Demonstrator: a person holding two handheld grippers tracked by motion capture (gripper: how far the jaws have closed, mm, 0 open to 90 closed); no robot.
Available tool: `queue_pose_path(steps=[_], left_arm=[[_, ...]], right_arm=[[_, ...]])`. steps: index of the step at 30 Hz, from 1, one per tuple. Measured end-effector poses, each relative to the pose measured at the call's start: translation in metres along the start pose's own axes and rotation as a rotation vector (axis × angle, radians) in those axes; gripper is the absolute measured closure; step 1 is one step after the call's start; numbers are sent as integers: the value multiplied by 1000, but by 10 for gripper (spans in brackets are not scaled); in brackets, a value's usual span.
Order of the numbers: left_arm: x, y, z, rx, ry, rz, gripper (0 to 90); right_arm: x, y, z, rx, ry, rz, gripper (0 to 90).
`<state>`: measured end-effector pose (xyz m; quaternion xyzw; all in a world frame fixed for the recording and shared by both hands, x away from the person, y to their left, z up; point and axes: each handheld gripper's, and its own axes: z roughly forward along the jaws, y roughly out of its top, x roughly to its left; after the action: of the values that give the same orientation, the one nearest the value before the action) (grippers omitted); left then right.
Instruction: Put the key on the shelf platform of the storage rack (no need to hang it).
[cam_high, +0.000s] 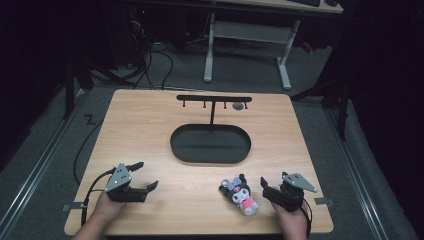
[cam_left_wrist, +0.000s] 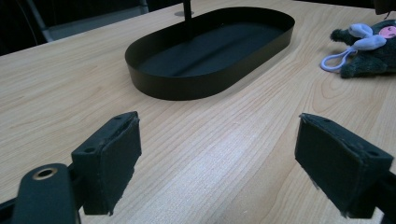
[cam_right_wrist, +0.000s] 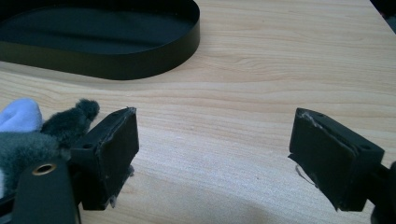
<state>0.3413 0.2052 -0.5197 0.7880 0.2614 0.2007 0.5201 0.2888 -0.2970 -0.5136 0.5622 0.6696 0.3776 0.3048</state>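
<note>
Both grippers (cam_high: 142, 176) (cam_high: 263, 184) agape, plush toy (cam_high: 240, 194) lying diagonally between them

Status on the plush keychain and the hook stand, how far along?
Done: nothing visible. The dark plush toy with the lilac loop lies on the wooden table, not on the black T-shaped hook stand or in its black oval tray. In hand: nothing; left claw and right claw are open, empty. Left: grasping and, presumably, hanging the toy.

Our left gripper (cam_high: 145, 175) low at near left, jaws spread wide; our right gripper (cam_high: 272, 186) low at near right, jaws likewise wide apart; our hands gripping both from below
</note>
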Motion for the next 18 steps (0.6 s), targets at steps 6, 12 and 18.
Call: queue_pose_path(steps=[6, 12, 18], left_arm=[[1, 0, 0, -2, 4, -8, 154], [1, 0, 0, 0, 5, -3, 154], [1, 0, 0, -2, 7, -10, 154]], right_arm=[[1, -1, 0, 2, -1, -5, 155], [-1, 0, -3, -5, -11, -12, 154], [-3, -1, -4, -15, -5, 0, 140]])
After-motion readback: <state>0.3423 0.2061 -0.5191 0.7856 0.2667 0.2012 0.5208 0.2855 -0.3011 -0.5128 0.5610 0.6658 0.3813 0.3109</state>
